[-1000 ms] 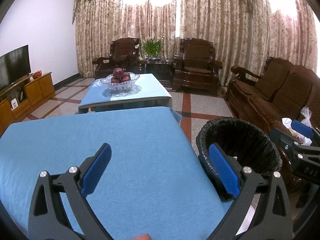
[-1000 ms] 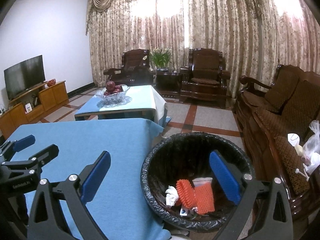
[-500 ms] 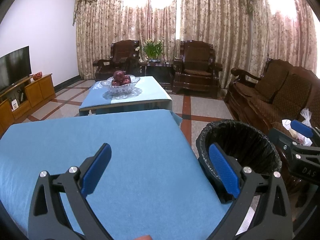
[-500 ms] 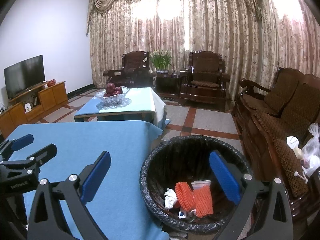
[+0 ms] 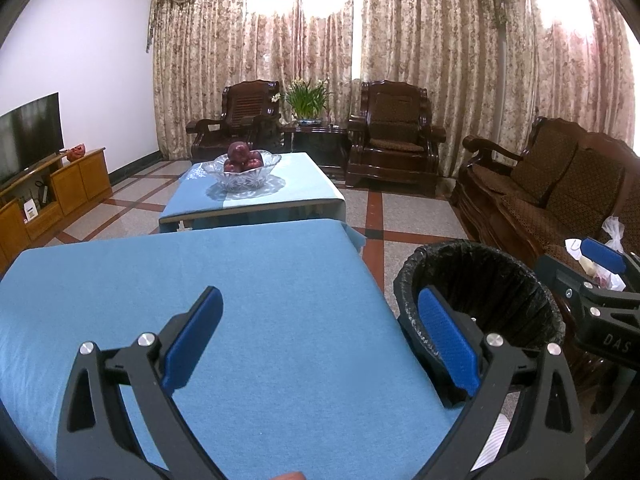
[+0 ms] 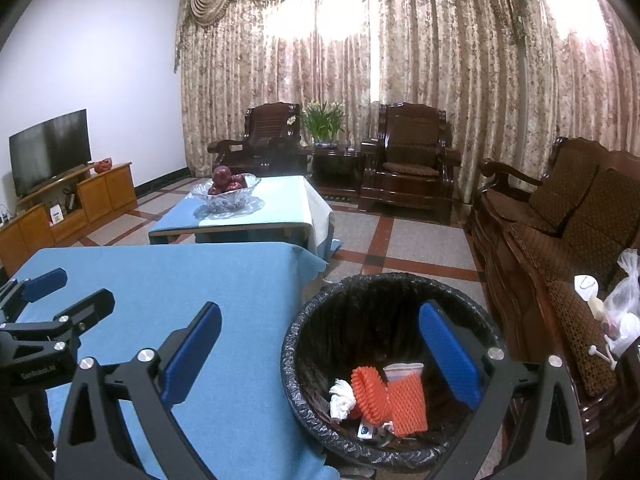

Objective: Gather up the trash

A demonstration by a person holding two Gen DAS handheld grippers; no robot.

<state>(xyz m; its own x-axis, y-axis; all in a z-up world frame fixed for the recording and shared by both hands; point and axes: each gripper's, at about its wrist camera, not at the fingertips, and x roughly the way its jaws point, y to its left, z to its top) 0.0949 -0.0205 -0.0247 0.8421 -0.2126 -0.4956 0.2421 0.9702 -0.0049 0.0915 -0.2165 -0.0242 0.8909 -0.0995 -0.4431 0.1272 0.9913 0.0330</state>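
Note:
A round bin lined with a black bag [image 6: 320,320] [image 5: 412,276] stands on the floor at the right edge of the blue-clothed table [image 5: 200,272] [image 6: 180,276]. Inside it lie orange foam netting [image 6: 386,396], a crumpled white tissue [image 6: 342,396] and a small packet. My right gripper [image 6: 320,346] hangs open over the bin's left rim, nothing between its blue pads. My left gripper [image 5: 320,328] is open above the table's right part, also holding nothing. Each gripper shows at the edge of the other's view.
A second blue-clothed coffee table [image 5: 256,196] with a glass bowl of red fruit [image 5: 246,168] stands further back. A dark wooden sofa [image 5: 560,200] with a plastic bag [image 6: 620,304] runs along the right. Armchairs, a plant, curtains and a TV cabinet [image 5: 44,192] line the room.
Both views have tilted or risen slightly, so the bin and table sit lower in frame. Both grippers remain open and empty.

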